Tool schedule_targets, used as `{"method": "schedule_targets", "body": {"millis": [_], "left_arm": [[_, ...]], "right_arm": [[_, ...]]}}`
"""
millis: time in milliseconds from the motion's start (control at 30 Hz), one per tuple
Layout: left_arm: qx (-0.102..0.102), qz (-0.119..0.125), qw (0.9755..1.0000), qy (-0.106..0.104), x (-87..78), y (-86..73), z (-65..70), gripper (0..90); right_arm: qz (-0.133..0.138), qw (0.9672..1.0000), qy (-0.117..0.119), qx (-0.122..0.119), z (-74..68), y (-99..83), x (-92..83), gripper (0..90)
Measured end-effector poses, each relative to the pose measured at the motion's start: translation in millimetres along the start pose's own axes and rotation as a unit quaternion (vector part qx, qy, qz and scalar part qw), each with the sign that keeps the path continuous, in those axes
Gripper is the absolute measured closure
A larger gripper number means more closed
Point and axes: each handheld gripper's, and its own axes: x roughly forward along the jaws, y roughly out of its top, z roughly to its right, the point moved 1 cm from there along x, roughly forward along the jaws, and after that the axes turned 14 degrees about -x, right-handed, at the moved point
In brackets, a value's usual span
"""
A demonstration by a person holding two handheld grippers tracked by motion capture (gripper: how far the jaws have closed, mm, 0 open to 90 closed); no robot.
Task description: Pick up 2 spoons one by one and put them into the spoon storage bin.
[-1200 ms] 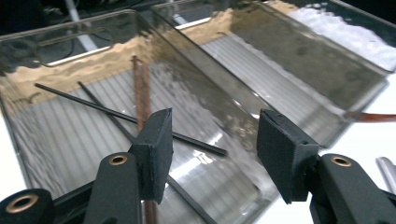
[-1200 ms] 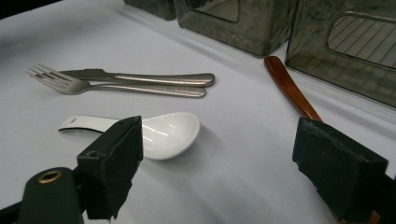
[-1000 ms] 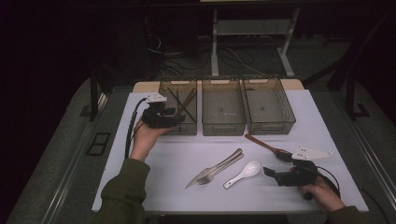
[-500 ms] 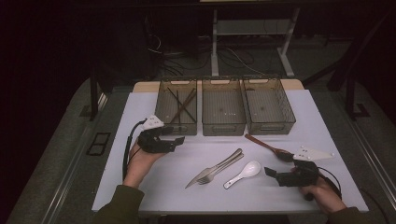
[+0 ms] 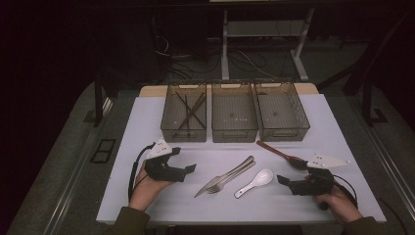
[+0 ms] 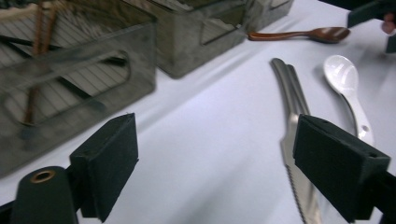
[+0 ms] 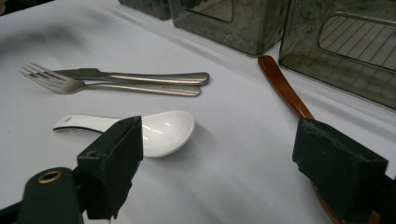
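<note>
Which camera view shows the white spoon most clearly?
The right gripper view: the white spoon lies close, whole from bowl to handle, partly behind one jaw. The left gripper view shows the bowl clearly, but a jaw covers the handle end. The high view shows the spoon whole but small, beside the knife and fork.

I've pulled my left gripper point(image 5: 188, 170) back from the left bin point(image 5: 184, 113), down onto the white tabletop in front of it. Its jaws have just been opening, nothing between them, pointing toward the knife point(image 5: 222, 176).
</note>
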Motion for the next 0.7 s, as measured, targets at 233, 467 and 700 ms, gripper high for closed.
{"method": "schedule_targets", "body": {"millis": [233,467,700], "left_arm": [[0.018,-0.008,0.9998,-0.007,2.1,-12.2,5.9,1.5],[0.026,-0.022,0.9994,-0.005,5.8,-17.4,6.1,0.0],[0.026,-0.03,0.9992,-0.01,6.3,-16.3,4.5,0.0]], "right_arm": [[0.008,1.0,-0.002,0.002,1.9,0.2,-2.8,13.9],[0.005,0.9999,-0.012,0.005,5.8,0.2,-3.5,13.9],[-0.007,0.9994,-0.029,0.019,16.2,5.1,-8.4,11.9]]}}
